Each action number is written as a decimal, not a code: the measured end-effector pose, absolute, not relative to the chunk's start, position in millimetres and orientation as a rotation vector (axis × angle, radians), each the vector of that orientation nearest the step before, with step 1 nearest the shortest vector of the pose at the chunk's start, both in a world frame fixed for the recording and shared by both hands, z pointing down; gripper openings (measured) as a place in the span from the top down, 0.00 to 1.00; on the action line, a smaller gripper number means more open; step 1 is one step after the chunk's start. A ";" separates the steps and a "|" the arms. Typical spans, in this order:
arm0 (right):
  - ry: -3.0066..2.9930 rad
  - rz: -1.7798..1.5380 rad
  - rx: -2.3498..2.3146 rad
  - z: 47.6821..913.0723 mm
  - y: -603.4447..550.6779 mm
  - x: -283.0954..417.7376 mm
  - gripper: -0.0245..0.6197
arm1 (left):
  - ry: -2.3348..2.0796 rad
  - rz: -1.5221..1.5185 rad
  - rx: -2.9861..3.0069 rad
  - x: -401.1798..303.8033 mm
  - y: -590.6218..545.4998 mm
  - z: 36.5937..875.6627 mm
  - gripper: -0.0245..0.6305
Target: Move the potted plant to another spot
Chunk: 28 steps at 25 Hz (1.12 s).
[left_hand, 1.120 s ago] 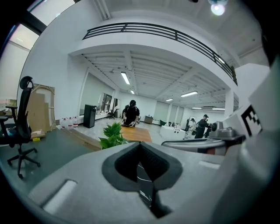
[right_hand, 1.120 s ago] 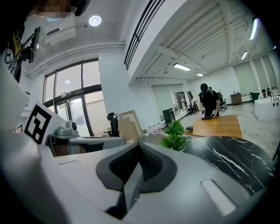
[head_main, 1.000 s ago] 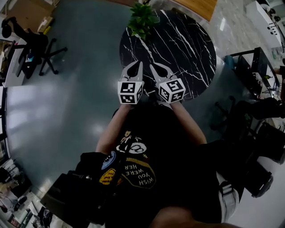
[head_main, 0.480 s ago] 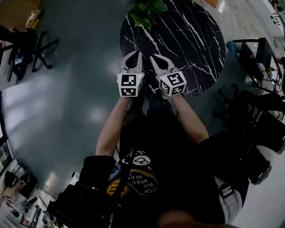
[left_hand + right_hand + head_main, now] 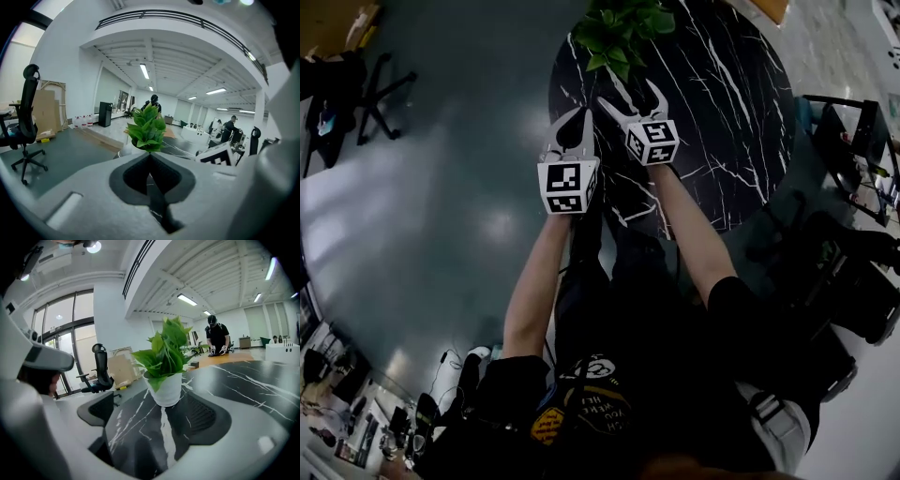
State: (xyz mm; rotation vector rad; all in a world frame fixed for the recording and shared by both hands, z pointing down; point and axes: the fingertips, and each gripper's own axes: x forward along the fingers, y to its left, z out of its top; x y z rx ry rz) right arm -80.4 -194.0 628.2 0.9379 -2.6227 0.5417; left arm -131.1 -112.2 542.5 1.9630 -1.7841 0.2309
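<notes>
My head view is dim, the floor (image 5: 412, 216) glaring; ceiling lights (image 5: 144, 71) brighten my edge-warped gripper views.

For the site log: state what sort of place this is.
Likely an open-plan office or workshop hall: a wheeled office chair, ceiling strip lights and a person working at a bench in the background.

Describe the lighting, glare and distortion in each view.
Head view: dim and underexposed, the round marble table nearly black, pale glare patches on the floor, fisheye warp toward the edges. Left gripper view: black vignette at the corners, ceiling strip lights bright, potted plant sharp. Right gripper view: window bright at left, potted plant crisp, lines bowed by the wide lens.
</notes>
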 end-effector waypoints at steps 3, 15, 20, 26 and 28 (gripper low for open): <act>-2.586 0.471 0.952 653.4 -227.1 -95.3 0.12 | -1.799 0.208 1.939 -140.7 -125.6 549.3 0.96; -2.594 0.280 0.912 672.3 -295.7 -152.5 0.06 | -1.828 0.112 1.882 -166.6 -145.5 551.7 0.96; -2.585 0.240 0.962 671.1 -299.9 -151.8 0.22 | -1.847 0.099 1.867 -176.9 -147.4 549.9 0.96; -2.581 0.222 0.960 671.1 -297.4 -155.3 0.22 | -1.853 0.094 1.863 -182.2 -147.1 549.9 0.96; -2.582 0.227 0.940 672.4 -290.3 -156.6 0.22 | -1.853 0.094 1.862 -182.3 -145.6 549.9 0.96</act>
